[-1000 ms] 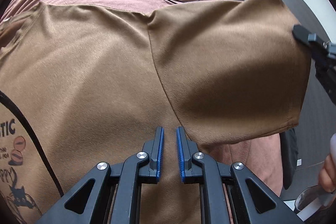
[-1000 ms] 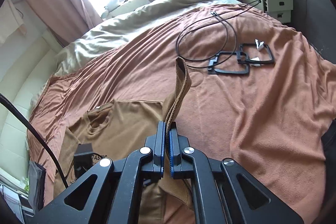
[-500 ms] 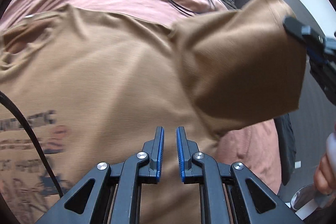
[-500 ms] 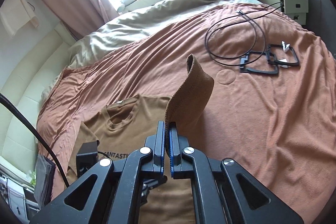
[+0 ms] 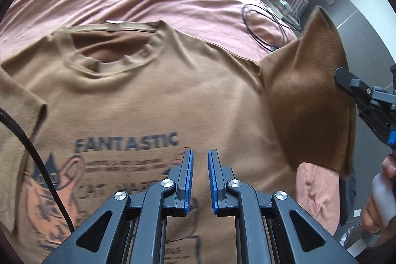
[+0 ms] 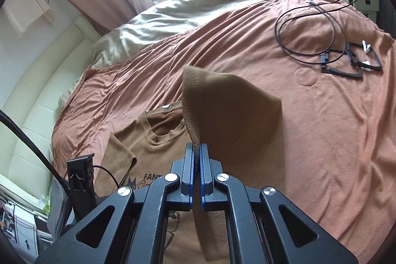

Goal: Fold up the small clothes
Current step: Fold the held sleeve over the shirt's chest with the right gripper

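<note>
A brown T-shirt with dark "FANTASTIC" print lies front up on the bed, neck toward the far side. My left gripper is open and empty, hovering over the print. My right gripper is shut on the hem of the shirt's sleeve and holds it lifted off the bed. In the left wrist view the raised sleeve stands at the right, with the right gripper clamped on its edge. The other sleeve lies flat at the left.
The shirt rests on a rust-coloured blanket. A looped black cable and two black frames lie at the far right of the bed. A pale duvet is bunched at the head. The bed edge and dark floor are to the right.
My right gripper has lifted the sleeve higher and swung it inward over the shirt. My left gripper has drawn back down the shirt, bringing the neckline and print into view.
</note>
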`<state>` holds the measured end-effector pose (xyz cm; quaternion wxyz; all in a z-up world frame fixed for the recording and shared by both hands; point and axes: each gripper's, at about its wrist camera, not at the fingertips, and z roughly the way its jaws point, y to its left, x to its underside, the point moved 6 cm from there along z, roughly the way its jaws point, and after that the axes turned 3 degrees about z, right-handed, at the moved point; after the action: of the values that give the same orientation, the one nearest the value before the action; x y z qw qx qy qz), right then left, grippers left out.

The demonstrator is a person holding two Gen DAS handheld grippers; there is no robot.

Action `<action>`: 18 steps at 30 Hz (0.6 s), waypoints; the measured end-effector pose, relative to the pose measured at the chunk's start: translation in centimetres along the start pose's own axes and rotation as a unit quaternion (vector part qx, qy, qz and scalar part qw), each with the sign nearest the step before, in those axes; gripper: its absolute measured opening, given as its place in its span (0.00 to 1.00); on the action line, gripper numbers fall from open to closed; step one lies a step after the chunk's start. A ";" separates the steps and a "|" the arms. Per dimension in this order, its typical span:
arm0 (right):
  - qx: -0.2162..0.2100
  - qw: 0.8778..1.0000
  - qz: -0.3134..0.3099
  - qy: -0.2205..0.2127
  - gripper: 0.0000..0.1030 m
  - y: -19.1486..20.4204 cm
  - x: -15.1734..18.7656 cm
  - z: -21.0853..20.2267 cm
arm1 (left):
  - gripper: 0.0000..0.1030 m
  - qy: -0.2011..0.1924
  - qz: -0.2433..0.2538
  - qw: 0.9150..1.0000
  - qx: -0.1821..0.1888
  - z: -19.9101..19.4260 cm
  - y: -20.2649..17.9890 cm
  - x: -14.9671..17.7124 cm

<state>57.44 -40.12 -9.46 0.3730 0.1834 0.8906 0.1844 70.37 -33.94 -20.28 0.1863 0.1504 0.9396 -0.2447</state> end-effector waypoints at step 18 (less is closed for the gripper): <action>0.028 0.998 0.028 0.042 0.31 -1.0 1.2 5.6 | 0.13 -0.004 -0.020 0.999 -0.034 -1.4 4.8 0.1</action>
<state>60.61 -39.37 -14.29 0.3243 0.2103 0.9052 0.1768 71.66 -29.24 -21.13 0.1898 0.1238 0.9495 -0.2168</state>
